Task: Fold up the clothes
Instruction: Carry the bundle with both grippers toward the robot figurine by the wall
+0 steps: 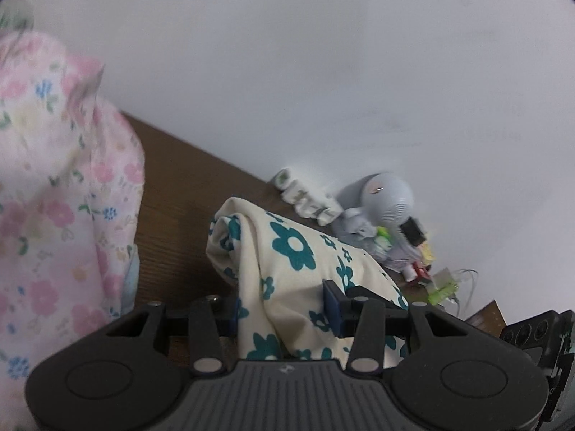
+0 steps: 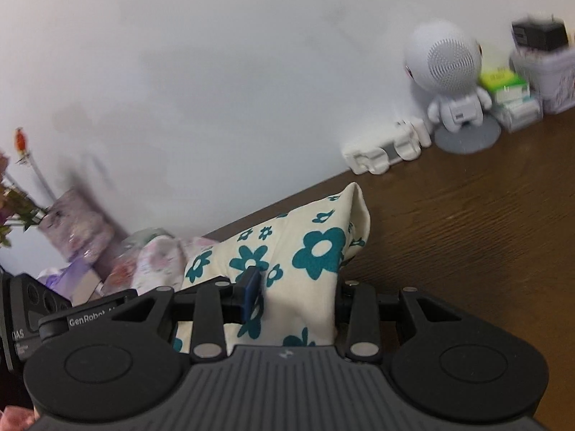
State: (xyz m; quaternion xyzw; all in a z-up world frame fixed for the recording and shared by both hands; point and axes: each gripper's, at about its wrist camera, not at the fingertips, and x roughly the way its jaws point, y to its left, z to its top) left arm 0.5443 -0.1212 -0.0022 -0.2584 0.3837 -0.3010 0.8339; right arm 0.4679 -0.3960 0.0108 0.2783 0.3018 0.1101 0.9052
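Gripping the cream garment with teal flowers (image 1: 287, 280) between them, the jaws of the left gripper (image 1: 284, 314) and right gripper (image 2: 298, 300) each pinch it above the brown tabletop (image 2: 467, 222).

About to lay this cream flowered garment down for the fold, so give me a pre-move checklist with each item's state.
1. Left gripper clamped on the cream garment with teal flowers: ok, cloth bunched between its fingers.
2. Right gripper clamped on the same garment: ok.
3. Bare wooden table beside the garment: ok.
4. Pink floral cloth clear of the garment: ok in the left wrist view, a strip of table between them.
5. White robot figurine and boxes at the wall out of the way: ok.
6. Garment free of twists: cannot tell, most is hidden.
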